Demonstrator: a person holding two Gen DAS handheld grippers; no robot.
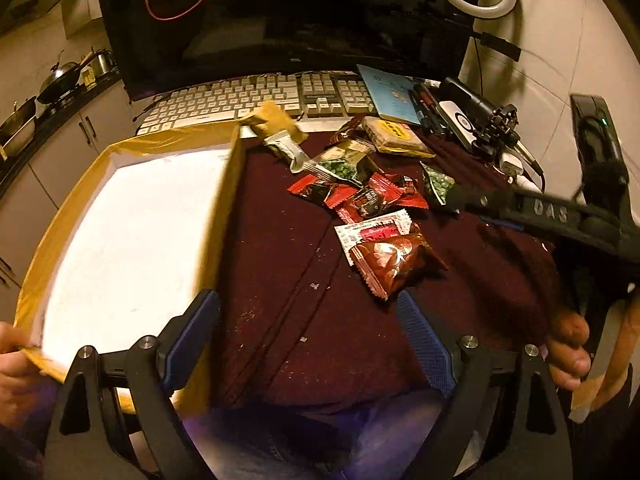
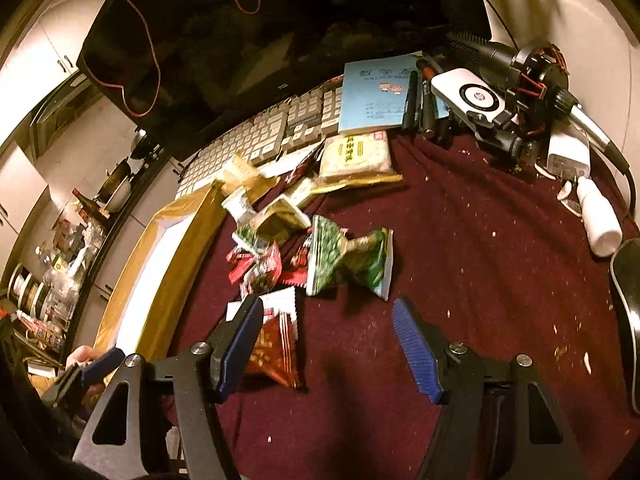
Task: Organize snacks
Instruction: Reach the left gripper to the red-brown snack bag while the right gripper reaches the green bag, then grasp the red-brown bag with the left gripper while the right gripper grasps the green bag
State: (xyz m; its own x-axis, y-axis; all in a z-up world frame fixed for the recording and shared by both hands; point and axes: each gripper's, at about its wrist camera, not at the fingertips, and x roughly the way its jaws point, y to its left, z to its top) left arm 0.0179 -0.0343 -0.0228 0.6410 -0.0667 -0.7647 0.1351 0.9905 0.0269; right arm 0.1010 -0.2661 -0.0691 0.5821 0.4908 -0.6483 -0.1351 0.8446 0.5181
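A: Nearest? Grippers?
B: Left gripper (image 1: 308,344) and right gripper (image 2: 328,344) both spread, empty, above a crumb-flecked maroon cloth (image 2: 460,248).
A: Snacks?
B: The snack packets (image 2: 320,256) lie heaped beside the yellow-rimmed tray (image 1: 132,216). Beyond: keyboard (image 1: 248,100), monitor (image 1: 280,20), kitchen counter (image 1: 60,96).

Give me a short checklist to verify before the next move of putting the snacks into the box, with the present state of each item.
1. Left gripper open and holding nothing: ok.
2. Right gripper open and holding nothing: ok; its jaws stand wide apart above the cloth.
3. Box ready to receive snacks: ok; its white floor is bare and the top is open.
4. Nearest snack reachable: ok; the dark red packet lies alone at the near edge of the pile, just ahead of the left gripper.
5. Green packet free to lift: cannot tell; it touches the red packets beside it.
6. Path from pile to box: not ok; the box wall stands between them.
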